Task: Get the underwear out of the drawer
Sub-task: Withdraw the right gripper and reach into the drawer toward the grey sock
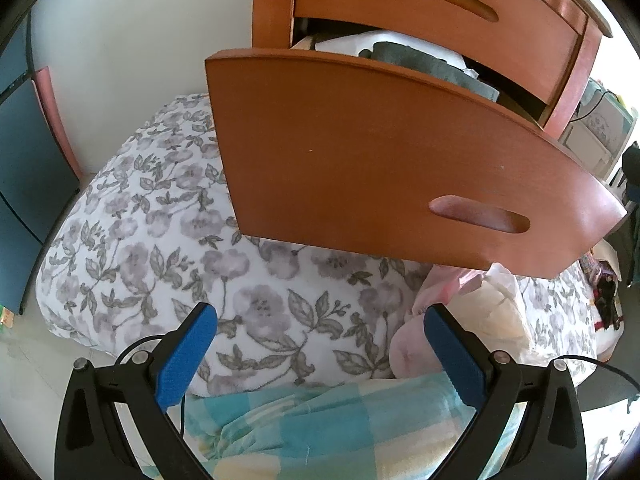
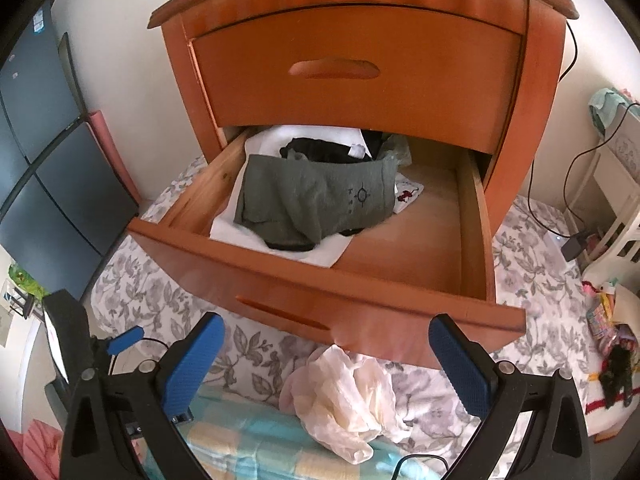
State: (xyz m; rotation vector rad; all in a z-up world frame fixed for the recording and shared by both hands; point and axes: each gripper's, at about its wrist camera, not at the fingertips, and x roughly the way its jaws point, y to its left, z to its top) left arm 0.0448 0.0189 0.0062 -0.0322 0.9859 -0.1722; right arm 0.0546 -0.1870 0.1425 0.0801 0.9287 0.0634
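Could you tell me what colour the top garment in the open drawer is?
Grey-green garment, best seen in the right wrist view.

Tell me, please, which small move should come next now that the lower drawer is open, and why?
Probably move the right hand-held gripper forward and down toward the grey underwear. The lower drawer is pulled out, the garment lies on top of the pile, and both hand-held grippers are open and empty, in front of the drawer.

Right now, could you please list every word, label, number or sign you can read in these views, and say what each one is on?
No legible words or numbers in either view.
Grey garment in the open lower drawer: a dark compass-like emblem, no letters.
White cloth beside it: a small red mark, too blurred to read.
Dark cabinet at left: small stickers, too small to read.
Colourful packets at right: print too blurred.
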